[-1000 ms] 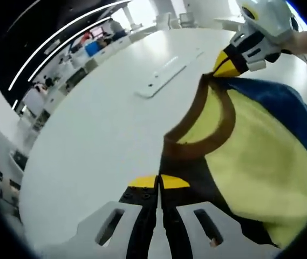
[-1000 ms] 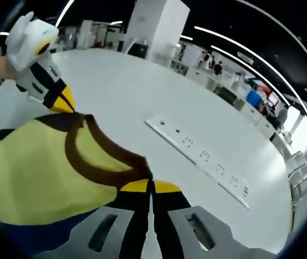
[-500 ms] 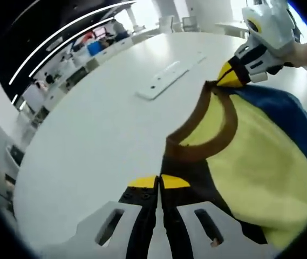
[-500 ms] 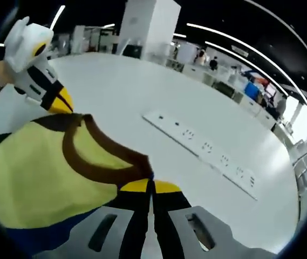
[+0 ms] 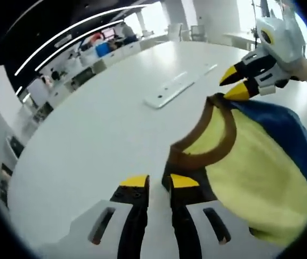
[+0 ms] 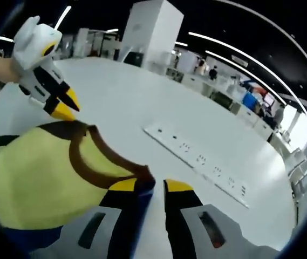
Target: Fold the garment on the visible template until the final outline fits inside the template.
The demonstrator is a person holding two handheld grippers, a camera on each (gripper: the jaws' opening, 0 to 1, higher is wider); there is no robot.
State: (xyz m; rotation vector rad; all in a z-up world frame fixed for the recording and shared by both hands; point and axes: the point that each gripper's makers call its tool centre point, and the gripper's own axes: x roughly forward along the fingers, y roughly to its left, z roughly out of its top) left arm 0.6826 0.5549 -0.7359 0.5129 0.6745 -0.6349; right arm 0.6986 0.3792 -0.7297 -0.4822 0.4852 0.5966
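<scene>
Both hand-held grippers [image 5: 153, 181] [image 6: 152, 185] gape beside the yellow, brown-collared, blue-backed garment [image 5: 250, 167].

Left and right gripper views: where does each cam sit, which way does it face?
Left gripper view: rides the left gripper, looking along its parted jaws over the white table; yellow garment with brown collar on the right, right gripper at top right, its jaws open.
Right gripper view: rides the right gripper, jaws parted, facing across the table; garment on the left, left gripper at upper left, jaws open.
Shared: garment collar, table, the white socket strip, each other's gripper.
</scene>
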